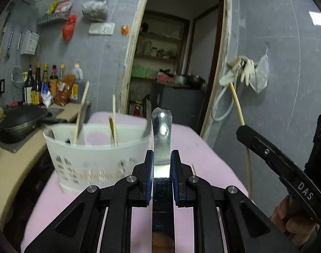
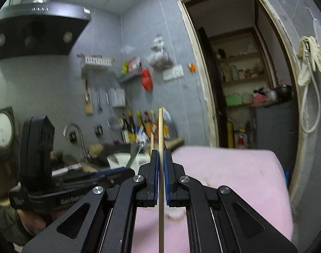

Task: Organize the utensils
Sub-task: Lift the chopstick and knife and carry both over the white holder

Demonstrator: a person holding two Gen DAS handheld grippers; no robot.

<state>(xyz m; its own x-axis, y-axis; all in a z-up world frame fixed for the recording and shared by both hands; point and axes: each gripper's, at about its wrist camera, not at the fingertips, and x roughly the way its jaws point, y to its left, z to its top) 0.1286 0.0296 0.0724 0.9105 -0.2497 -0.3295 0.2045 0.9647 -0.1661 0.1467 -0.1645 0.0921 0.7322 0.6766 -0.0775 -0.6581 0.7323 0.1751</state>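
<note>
While my left gripper (image 1: 162, 158) pinches a shiny flat metal utensil handle (image 1: 161, 135) above the pink padded tabletop (image 1: 213, 164), just beside the white slotted plastic basket (image 1: 93, 162), my right gripper (image 2: 161, 158) clamps a pale wooden chopstick (image 2: 160, 130) upright.

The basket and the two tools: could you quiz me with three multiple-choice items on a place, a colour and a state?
1. Where does the basket stand?
A. on the pink pad
B. on the stove
C. on a shelf

2. What colour is the pad?
A. green
B. pink
C. black

3. What does the right tool hold?
A. nothing
B. a bottle
C. a chopstick

Answers: 1 A, the basket's base sits on the pad. 2 B, it shows pink around the basket. 3 C, the chopstick is clamped between its pads.
</note>
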